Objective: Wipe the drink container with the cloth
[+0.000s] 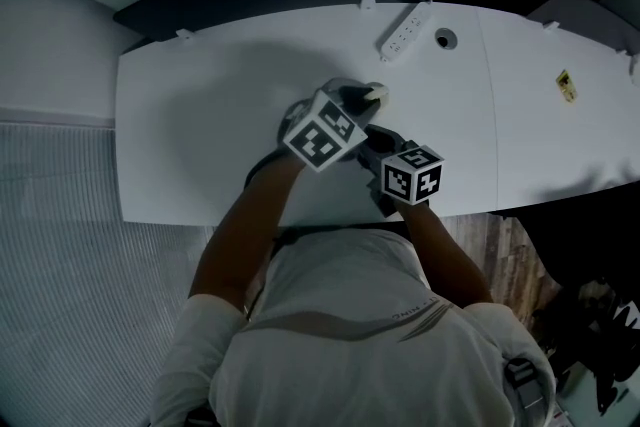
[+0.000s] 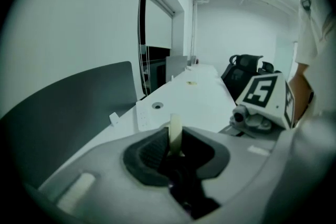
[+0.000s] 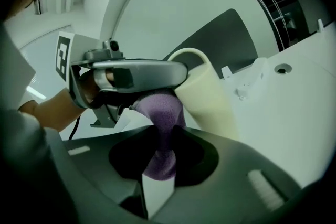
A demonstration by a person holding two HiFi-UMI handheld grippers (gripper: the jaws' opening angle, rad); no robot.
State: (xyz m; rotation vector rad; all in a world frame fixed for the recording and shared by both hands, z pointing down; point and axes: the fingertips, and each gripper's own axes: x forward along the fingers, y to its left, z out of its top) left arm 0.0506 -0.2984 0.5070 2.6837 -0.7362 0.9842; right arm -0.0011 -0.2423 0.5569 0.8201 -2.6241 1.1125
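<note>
Cup [image 3: 205,94] upright, long axis vertical, mouth upward

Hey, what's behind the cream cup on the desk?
Behind the cup: a dark grey divider, a white power strip and a round cable hole in the desk. The desk directly behind the cup is hidden by it.

Purple cloth [image 3: 160,128], cream drink container [image 3: 203,94], white table [image 1: 200,115], black-and-white marker cube [image 1: 322,137].
</note>
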